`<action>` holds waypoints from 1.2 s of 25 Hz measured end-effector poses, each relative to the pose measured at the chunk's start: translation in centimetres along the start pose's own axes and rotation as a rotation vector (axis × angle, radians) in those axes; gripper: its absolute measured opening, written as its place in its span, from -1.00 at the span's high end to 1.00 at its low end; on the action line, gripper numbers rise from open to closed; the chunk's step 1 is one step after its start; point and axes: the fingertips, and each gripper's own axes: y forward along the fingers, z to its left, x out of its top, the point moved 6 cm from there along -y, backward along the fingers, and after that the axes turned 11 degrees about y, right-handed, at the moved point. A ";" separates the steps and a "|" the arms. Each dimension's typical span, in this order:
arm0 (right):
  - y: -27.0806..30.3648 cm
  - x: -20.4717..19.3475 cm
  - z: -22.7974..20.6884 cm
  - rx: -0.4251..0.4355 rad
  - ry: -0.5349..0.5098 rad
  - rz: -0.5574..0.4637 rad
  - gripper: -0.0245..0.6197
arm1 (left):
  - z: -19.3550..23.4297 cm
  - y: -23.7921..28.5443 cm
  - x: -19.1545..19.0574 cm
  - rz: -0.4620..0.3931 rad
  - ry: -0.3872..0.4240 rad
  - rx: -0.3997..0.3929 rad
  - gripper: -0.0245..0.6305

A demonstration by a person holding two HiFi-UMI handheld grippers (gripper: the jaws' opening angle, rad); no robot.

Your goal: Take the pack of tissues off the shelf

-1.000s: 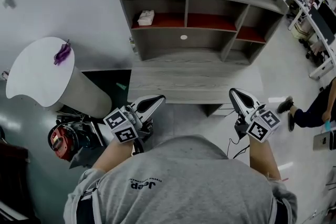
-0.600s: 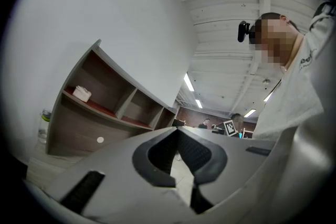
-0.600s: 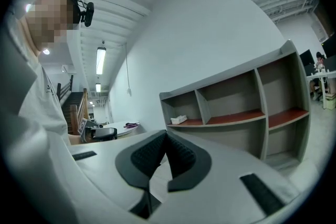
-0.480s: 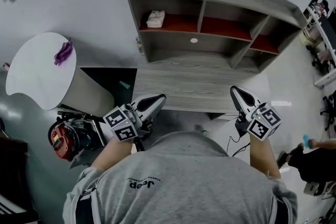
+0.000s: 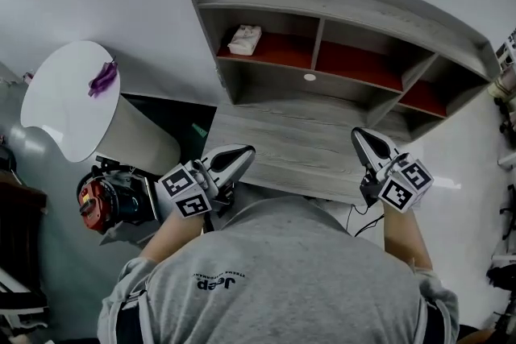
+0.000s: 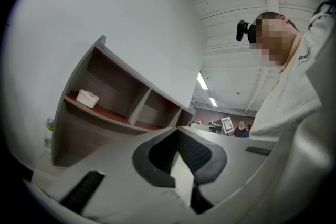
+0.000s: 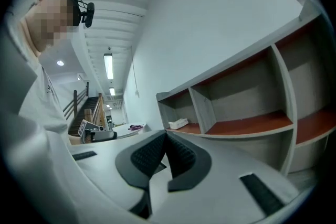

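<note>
A white pack of tissues (image 5: 244, 39) lies in the left compartment of the grey shelf (image 5: 339, 4), on its red board. It also shows in the left gripper view as the tissue pack (image 6: 87, 98) and in the right gripper view as the tissue pack (image 7: 178, 123). My left gripper (image 5: 245, 152) is shut and empty, held low at the near left edge of the desk top (image 5: 290, 145). My right gripper (image 5: 359, 138) is shut too, with nothing in it, at the desk's near right. Both are well short of the shelf.
A round white table (image 5: 68, 101) with a purple thing (image 5: 102, 77) on it stands to the left. Below it sits a red and black machine (image 5: 101, 201). The shelf's middle and right compartments (image 5: 355, 64) hold nothing. A small bottle (image 6: 49, 131) stands left of the shelf.
The view has swung, so the shelf now sits higher and more tilted in the head view. Both grippers keep their places near my body and stay shut.
</note>
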 end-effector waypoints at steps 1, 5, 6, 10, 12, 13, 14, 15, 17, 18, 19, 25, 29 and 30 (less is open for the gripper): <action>0.3 0.5 -1.2 0.017 0.001 0.010 0.86 | 0.3 1.2 -0.1 -0.004 -0.003 0.018 0.88; 1.9 2.8 -5.7 0.099 -0.017 0.063 0.86 | 1.9 6.4 -0.4 -0.036 -0.028 0.104 0.88; 2.3 3.4 -6.6 0.120 -0.036 0.080 0.86 | 2.3 7.7 -0.4 -0.042 -0.030 0.122 0.88; 5.4 4.7 -8.8 0.193 -0.152 0.140 0.85 | 3.7 11.3 -0.4 -0.050 -0.012 0.183 0.88; 7.7 4.6 -8.7 0.227 -0.189 0.167 0.85 | 4.3 11.7 -0.5 -0.040 -0.005 0.207 0.88; 8.9 4.5 -8.3 0.246 -0.200 0.176 0.85 | 4.6 11.6 -0.4 -0.034 0.001 0.216 0.88; 10.0 4.3 -7.8 0.264 -0.206 0.181 0.85 | 5.0 11.3 -0.4 -0.028 0.007 0.225 0.88; 11.1 4.2 -7.4 0.280 -0.207 0.184 0.85 | 5.5 11.0 -0.3 -0.025 0.014 0.231 0.88; 12.9 3.9 -6.6 0.293 -0.203 0.188 0.85 | 6.7 10.3 0.0 -0.024 0.031 0.241 0.88; 13.7 3.7 -6.3 0.291 -0.198 0.191 0.85 | 7.4 10.0 0.1 -0.019 0.046 0.247 0.88; 14.3 3.3 -6.0 0.286 -0.190 0.197 0.85 | 8.2 9.6 0.2 -0.008 0.064 0.256 0.88; 16.6 1.0 -4.8 0.264 -0.152 0.241 0.85 | 14.2 8.5 2.3 0.127 0.286 0.346 0.88; 16.8 1.0 -4.9 0.240 -0.141 0.243 0.85 | 18.2 9.7 4.3 0.250 0.452 0.395 0.88; 16.7 1.0 -5.1 0.234 -0.135 0.244 0.85 | 19.1 10.3 4.7 0.282 0.493 0.406 0.87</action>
